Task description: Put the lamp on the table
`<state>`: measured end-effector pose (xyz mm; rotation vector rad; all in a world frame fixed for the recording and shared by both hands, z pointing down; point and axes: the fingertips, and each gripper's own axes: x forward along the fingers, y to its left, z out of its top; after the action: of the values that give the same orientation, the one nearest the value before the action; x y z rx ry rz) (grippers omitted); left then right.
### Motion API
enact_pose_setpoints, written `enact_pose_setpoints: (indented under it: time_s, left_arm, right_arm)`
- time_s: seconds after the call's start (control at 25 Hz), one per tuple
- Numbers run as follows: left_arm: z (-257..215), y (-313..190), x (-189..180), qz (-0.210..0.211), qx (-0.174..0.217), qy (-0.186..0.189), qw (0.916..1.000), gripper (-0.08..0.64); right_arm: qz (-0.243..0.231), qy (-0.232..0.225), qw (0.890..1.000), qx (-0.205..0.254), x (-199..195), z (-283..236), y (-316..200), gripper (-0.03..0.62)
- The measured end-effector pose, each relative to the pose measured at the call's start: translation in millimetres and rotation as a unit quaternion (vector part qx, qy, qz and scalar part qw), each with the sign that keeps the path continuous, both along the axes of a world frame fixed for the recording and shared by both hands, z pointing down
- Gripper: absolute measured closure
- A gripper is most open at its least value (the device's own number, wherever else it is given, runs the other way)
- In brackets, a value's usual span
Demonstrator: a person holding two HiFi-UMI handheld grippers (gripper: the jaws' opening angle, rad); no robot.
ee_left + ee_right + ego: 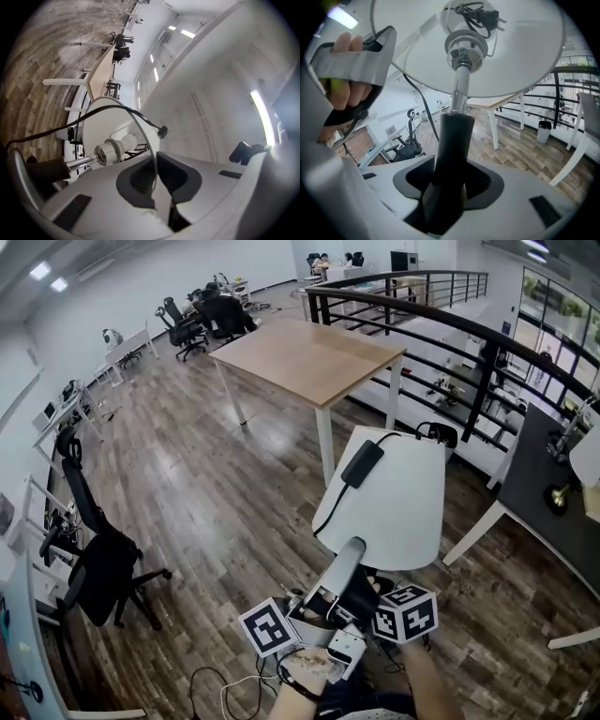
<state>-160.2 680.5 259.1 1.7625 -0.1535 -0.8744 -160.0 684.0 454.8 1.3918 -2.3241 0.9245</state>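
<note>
Right claw [443,187] clamped on lamp [452,136] stem; left claw [157,187] pinching lampshade [98,124] by rim. Lamp aloft, wooden table [309,357] well apart: lift done, placement left.

A wood-topped table [309,357] and an office chair [98,568] stand on the plank floor [206,493].
</note>
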Motion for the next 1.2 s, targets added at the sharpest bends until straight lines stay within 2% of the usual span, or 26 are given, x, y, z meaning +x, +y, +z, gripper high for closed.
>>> enact_pose_setpoints:
  time_s: [0.6,1.2]
  left_arm:
    - [-2.9,-126.3,-3.7,0.001,-0.006,0.005,1.0000,0.534]
    - [7.9,-190.0,-11.5,0.007,-0.017,0.022,0.9996,0.534]
  right_arm:
    - [0.003,0.001,1.000,-0.005,-2.9,-2.7,-123.4,0.385]
    - [0.012,0.015,1.000,-0.015,-4.7,7.9,-182.5,0.385]
